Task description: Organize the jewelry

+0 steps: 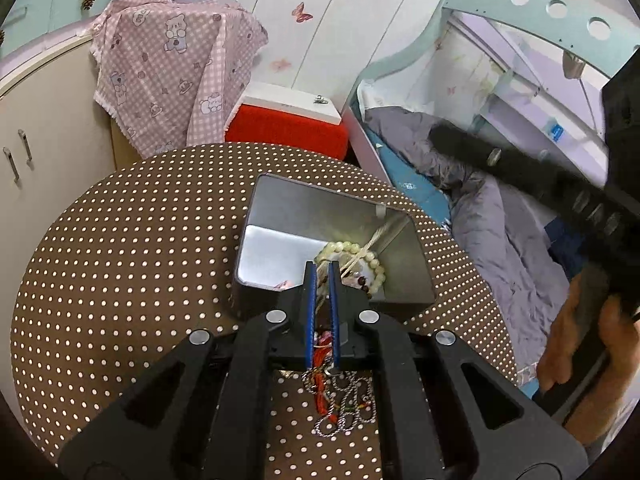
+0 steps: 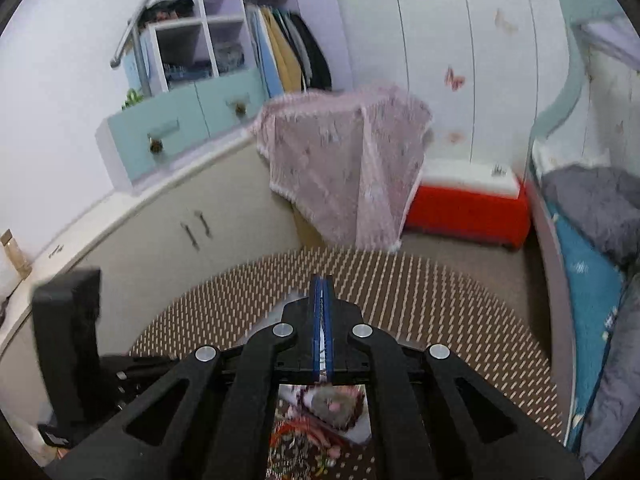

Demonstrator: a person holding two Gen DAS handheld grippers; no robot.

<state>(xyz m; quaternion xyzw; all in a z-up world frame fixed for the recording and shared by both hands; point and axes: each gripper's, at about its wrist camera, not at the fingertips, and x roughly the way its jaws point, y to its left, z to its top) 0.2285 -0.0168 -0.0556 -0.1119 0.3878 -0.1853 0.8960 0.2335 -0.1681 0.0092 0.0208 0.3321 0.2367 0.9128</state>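
A round brown table with white dots carries an open metal tin. In the tin lies a pale bead bracelet with a light cord across it. My left gripper hangs over the tin's near edge, shut on a bundle of red cord and silver chain that dangles below its blue pads. A hand holds my right gripper, blurred, at the right above the bed. In the right wrist view the right gripper is shut with nothing seen between its pads. Beneath it lie a grey fuzzy piece and red cords.
Behind the table stand a red box with a white lid and a pink checked cloth draped over furniture. A cream cabinet runs along the left. A bed with a grey quilt borders the table on the right.
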